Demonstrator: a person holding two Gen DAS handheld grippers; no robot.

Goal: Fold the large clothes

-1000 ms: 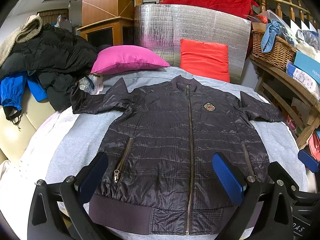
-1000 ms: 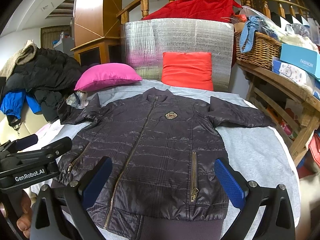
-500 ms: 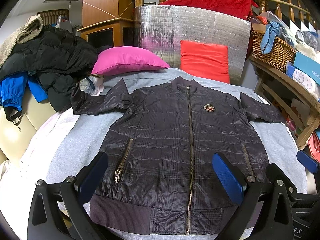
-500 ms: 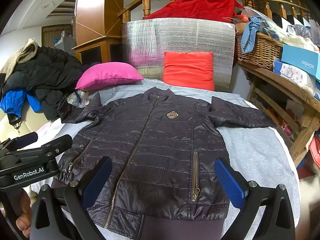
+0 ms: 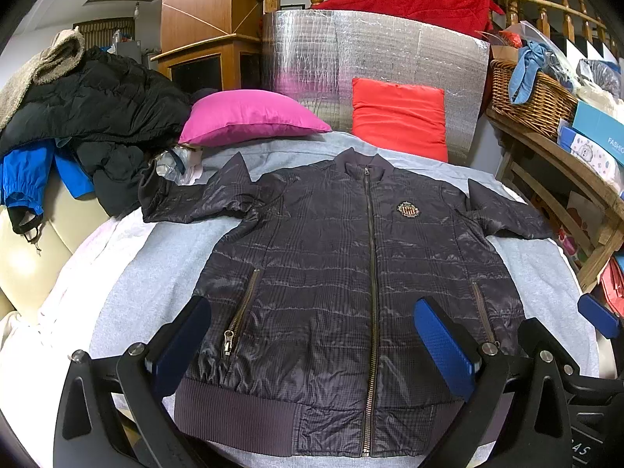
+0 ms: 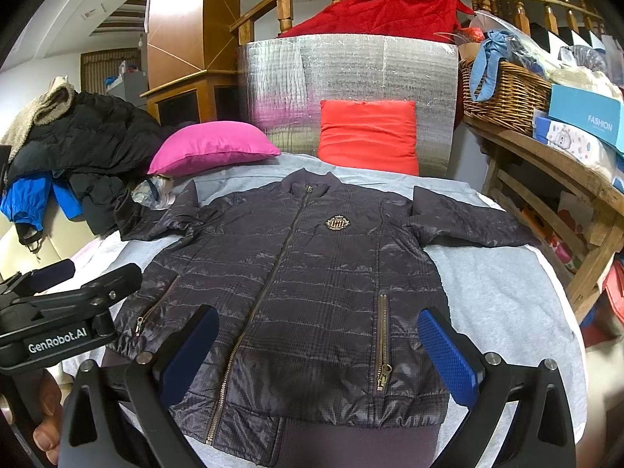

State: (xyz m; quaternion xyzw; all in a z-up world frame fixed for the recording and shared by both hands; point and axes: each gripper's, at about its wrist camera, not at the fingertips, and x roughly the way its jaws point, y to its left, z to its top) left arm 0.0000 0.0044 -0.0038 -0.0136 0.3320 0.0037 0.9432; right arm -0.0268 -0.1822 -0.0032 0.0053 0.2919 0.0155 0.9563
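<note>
A dark quilted jacket [image 5: 351, 273] [image 6: 312, 284] lies flat and face up on a grey sheet [image 5: 156, 273], zipped, sleeves spread to both sides, with a crest badge [image 5: 408, 209] on the chest. My left gripper [image 5: 312, 347] hovers open above the hem, with blue pads [image 5: 442, 347] wide apart and nothing between them. Over the lower right of the jacket, my right gripper [image 6: 318, 355] is also open and empty. The left gripper's body [image 6: 58, 312] shows at the left of the right wrist view, held by a hand [image 6: 46, 425].
A pink pillow [image 5: 249, 117] and a red cushion [image 5: 397, 117] lean at the far edge against a silver foil mat [image 5: 370, 58]. Black and blue coats [image 5: 89, 117] pile at the left. A wooden shelf [image 5: 565, 163] with a wicker basket [image 5: 530, 93] and boxes stands right.
Both views shift only slightly; the grippers stay open over the hem and the jacket has not moved.
</note>
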